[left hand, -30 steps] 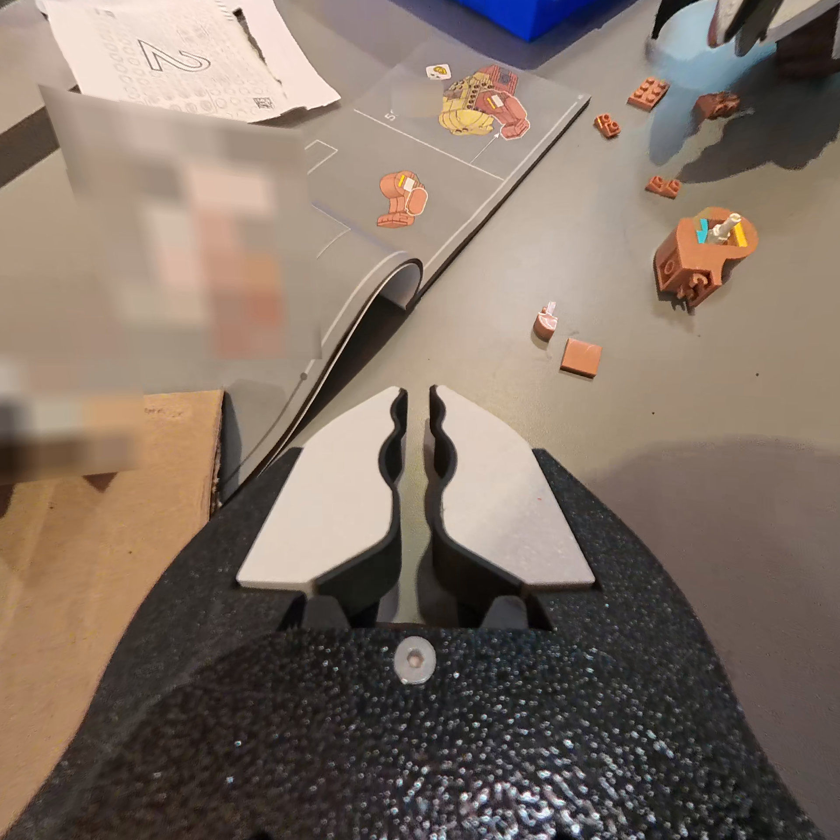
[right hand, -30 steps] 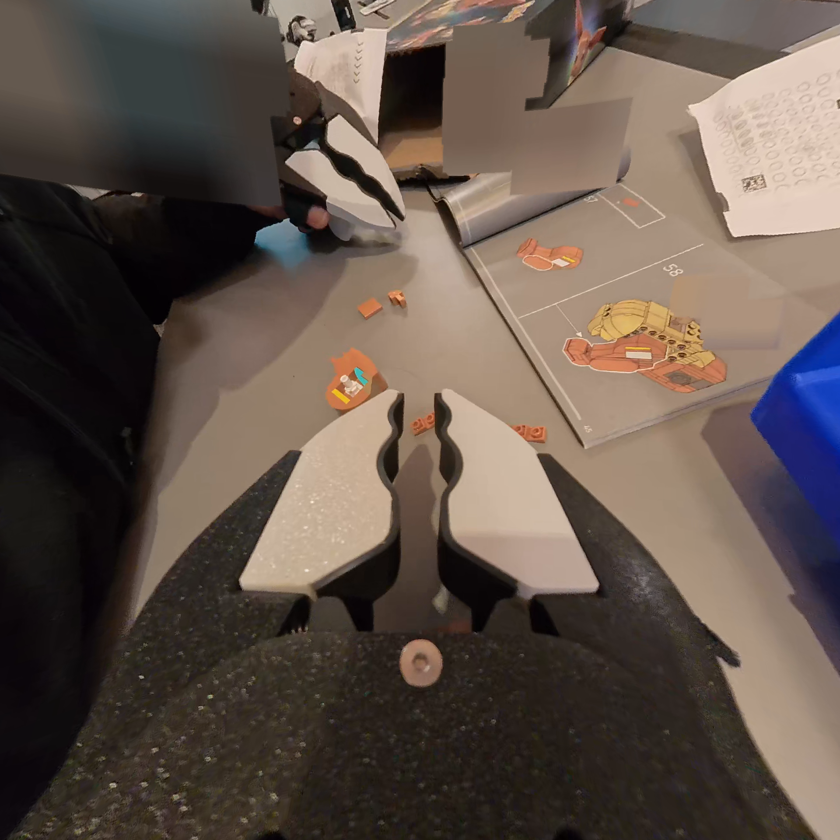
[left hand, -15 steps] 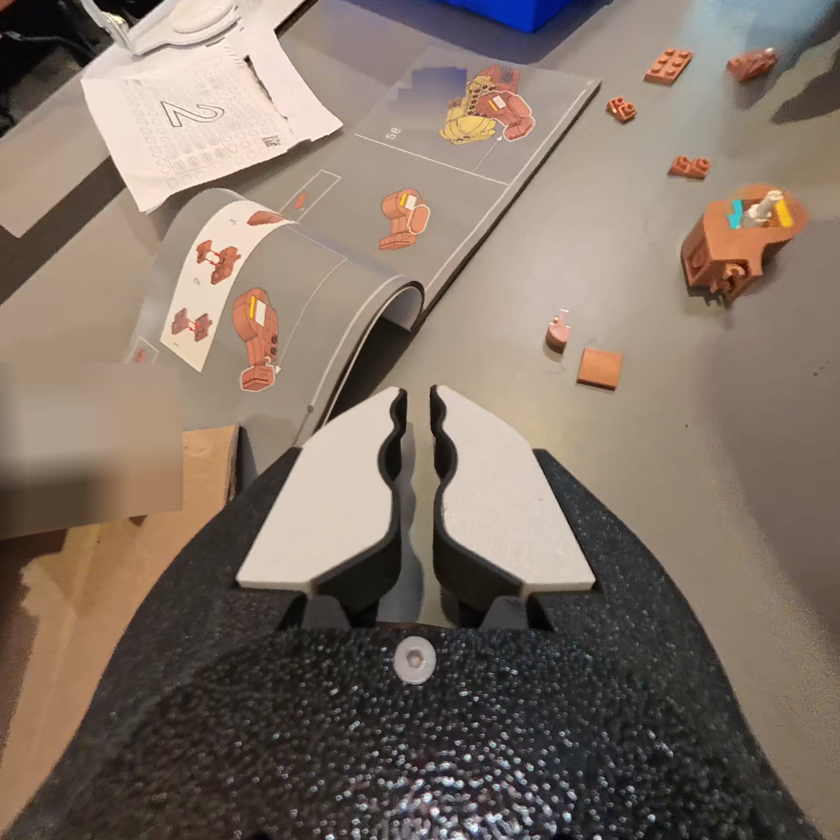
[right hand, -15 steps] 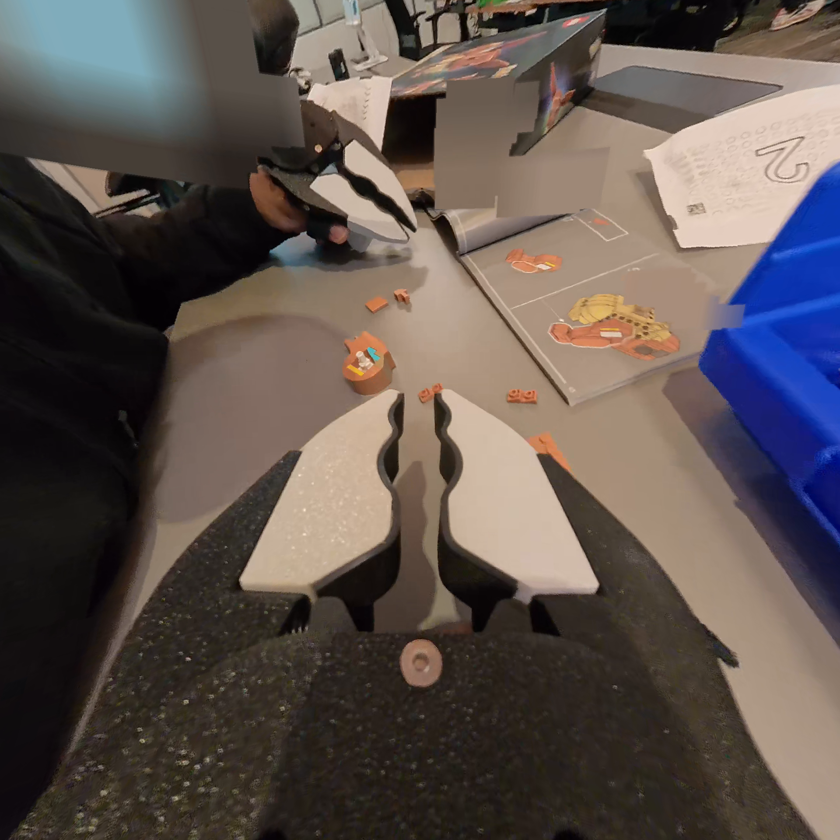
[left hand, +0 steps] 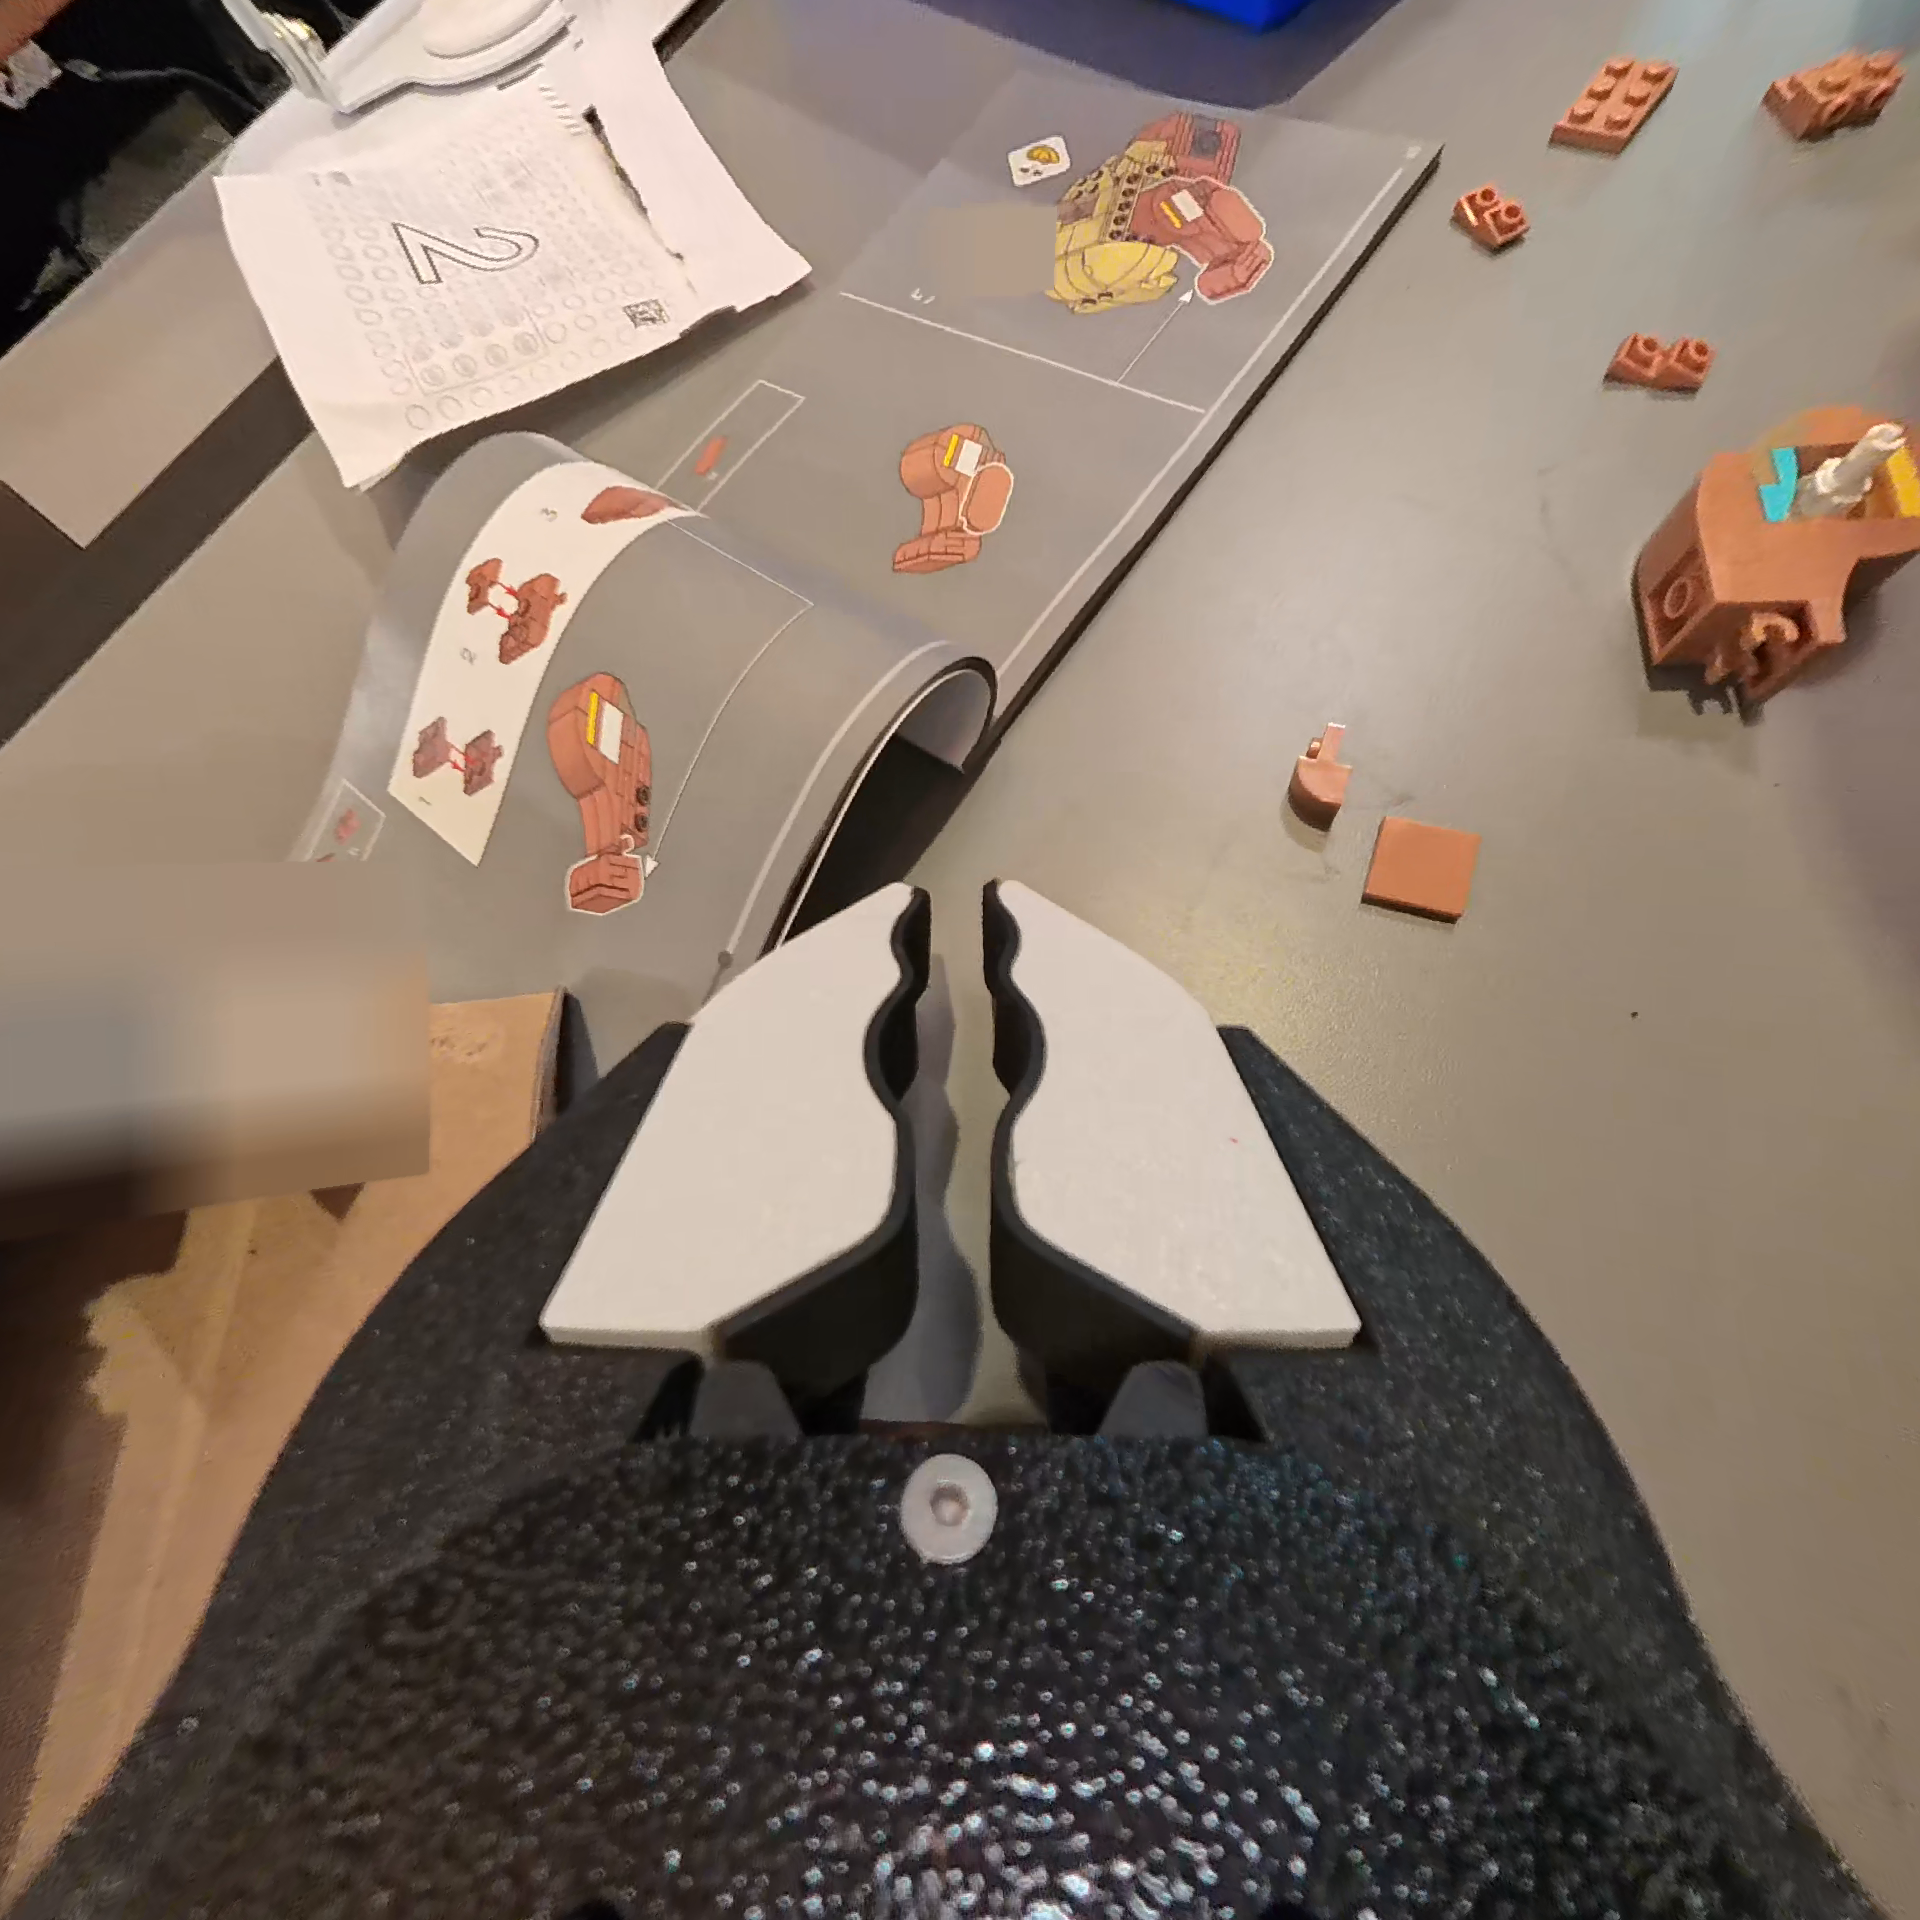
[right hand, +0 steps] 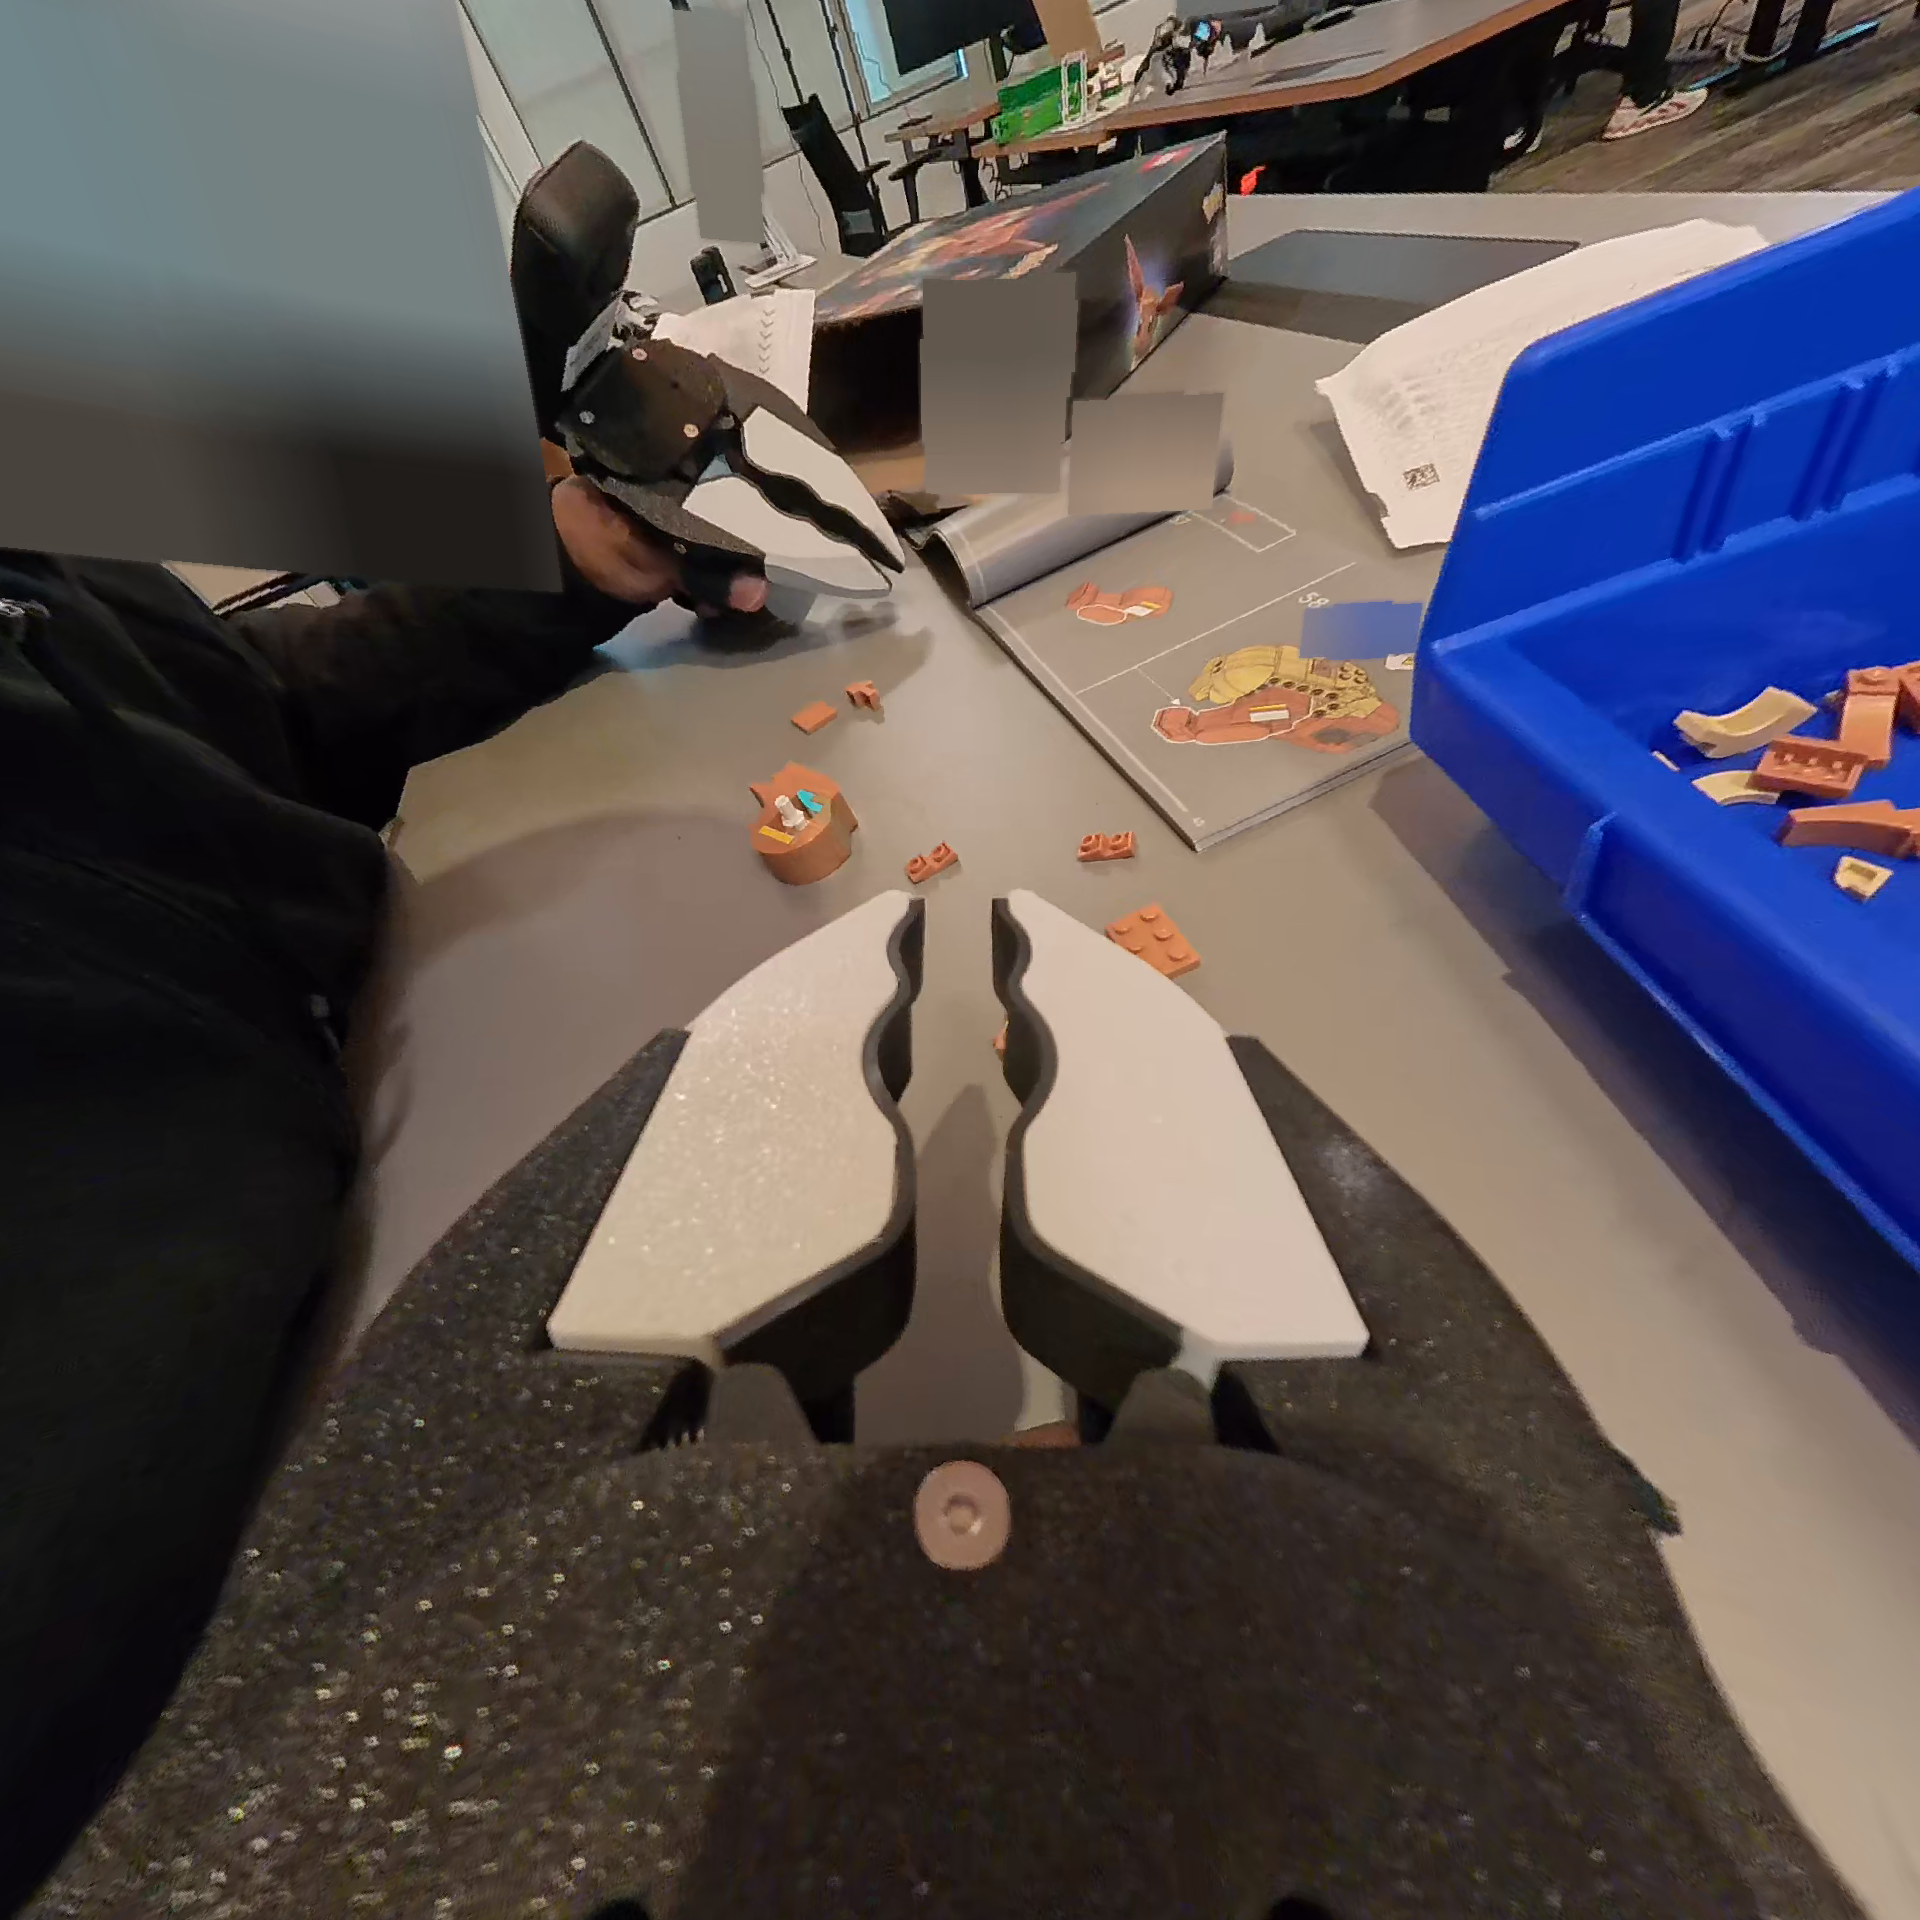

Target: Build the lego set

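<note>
Grey table (right hand: 1351,1039): six loose brown bricks (right hand: 1153,938), one booklet (right hand: 1195,665), two empty tongs (right hand: 957,909).

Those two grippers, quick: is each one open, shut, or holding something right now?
Left gripper: slightly open, holding nothing, beside the curled instruction booklet.
Right gripper: slightly open, holding nothing, above the grey table near a brown studded plate.

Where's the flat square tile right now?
In the left wrist view the tile lies on the table, right of the left gripper, beside a small curved piece.
</note>
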A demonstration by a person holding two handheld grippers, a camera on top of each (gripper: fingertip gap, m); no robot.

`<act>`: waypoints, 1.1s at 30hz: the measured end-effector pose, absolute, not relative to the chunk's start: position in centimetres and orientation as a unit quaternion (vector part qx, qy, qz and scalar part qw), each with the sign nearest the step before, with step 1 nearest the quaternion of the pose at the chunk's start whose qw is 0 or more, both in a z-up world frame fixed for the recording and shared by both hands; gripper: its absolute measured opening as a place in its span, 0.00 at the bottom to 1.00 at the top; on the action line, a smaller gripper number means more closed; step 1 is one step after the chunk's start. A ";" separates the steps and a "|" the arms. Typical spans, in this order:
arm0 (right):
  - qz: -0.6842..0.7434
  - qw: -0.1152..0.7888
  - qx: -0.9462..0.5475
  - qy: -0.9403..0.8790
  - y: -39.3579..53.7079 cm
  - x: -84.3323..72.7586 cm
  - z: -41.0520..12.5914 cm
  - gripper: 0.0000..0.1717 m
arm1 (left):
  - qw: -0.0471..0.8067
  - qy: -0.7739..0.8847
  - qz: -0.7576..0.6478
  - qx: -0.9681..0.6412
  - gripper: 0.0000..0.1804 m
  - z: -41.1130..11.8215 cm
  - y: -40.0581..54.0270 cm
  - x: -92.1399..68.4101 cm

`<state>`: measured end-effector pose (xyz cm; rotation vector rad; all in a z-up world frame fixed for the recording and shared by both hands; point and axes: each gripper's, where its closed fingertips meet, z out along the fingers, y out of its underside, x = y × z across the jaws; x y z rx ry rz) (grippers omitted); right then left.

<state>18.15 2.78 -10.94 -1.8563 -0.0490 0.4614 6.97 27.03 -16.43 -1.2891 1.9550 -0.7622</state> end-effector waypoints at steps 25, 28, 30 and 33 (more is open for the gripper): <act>0.203 0.571 -0.795 -0.015 2.9 18.3 -11.1 0.07 | 0.342 0.756 -0.277 -0.485 0.05 -16.6 27.0 6.9; 0.204 0.571 -0.795 -0.015 2.9 18.3 -11.1 0.07 | 0.342 0.755 -0.277 -0.486 0.05 -16.6 27.0 6.9; 0.204 0.571 -0.795 -0.015 2.9 18.3 -11.1 0.07 | 0.342 0.755 -0.277 -0.486 0.05 -16.6 27.0 6.9; 0.204 0.571 -0.795 -0.016 2.9 18.3 -11.1 0.07 | 0.342 0.755 -0.276 -0.486 0.05 -16.6 27.0 6.9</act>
